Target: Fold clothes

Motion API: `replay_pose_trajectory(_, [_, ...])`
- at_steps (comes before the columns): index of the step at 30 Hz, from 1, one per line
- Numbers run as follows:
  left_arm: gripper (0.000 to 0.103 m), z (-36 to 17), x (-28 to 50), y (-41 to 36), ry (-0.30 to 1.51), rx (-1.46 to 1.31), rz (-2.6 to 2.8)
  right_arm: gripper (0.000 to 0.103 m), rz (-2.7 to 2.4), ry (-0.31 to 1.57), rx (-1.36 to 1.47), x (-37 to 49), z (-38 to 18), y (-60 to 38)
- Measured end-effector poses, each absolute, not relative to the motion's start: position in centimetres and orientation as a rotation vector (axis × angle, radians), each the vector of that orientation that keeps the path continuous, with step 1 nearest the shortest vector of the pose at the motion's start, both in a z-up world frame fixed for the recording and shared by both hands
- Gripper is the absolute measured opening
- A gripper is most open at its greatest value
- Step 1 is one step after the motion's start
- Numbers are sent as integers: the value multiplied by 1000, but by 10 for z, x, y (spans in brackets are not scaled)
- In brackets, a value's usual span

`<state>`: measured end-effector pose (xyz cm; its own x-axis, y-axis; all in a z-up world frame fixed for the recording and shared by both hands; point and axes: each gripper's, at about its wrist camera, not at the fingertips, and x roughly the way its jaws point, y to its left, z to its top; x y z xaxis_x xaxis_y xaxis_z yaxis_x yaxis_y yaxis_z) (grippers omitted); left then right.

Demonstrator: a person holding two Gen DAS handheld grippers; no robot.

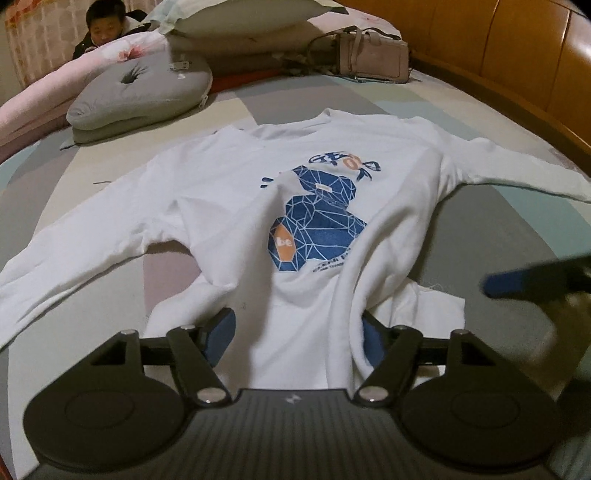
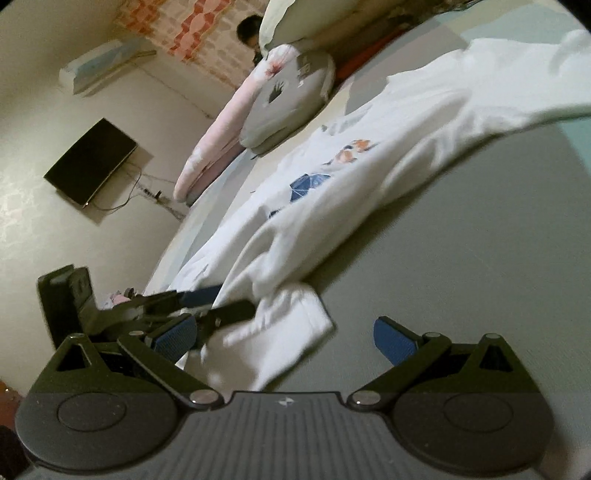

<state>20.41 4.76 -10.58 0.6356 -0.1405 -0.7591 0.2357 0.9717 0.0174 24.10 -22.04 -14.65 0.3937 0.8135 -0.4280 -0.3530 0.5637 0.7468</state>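
White long-sleeved sweatshirt [image 1: 236,206] with a blue geometric print [image 1: 317,221] and small orange patches, spread front-up on a bed [image 1: 498,236] covered in pale grey, green and cream colour blocks — both sleeves stretched out sideways. Lower hem bunched and drawn up between the blue-padded fingers [image 1: 221,338] of the left claw [image 1: 297,341], jaws set apart with cloth filling the gap. Blurred blue-tipped black right claw [image 1: 517,282] at the right edge, just beside the hem corner. Farther back: a grey dimpled cushion [image 1: 140,96], a pink flowered quilt [image 1: 48,92], a beige handbag [image 1: 373,59], a wooden headboard [image 1: 517,55] — and a person [image 1: 105,27] behind the quilt.
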Motion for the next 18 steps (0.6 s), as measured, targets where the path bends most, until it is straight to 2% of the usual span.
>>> replay_pose_trajectory(5, [73, -108, 209, 51, 862, 101, -223, 103, 894, 962, 585, 269, -148, -196])
replay_pose_trajectory(11, [75, -111, 210, 53, 857, 82, -231, 103, 980, 1075, 613, 259, -146, -199])
replay_pose_trajectory(18, [76, -114, 212, 56, 858, 62, -241, 103, 953, 1094, 704, 279, -149, -190])
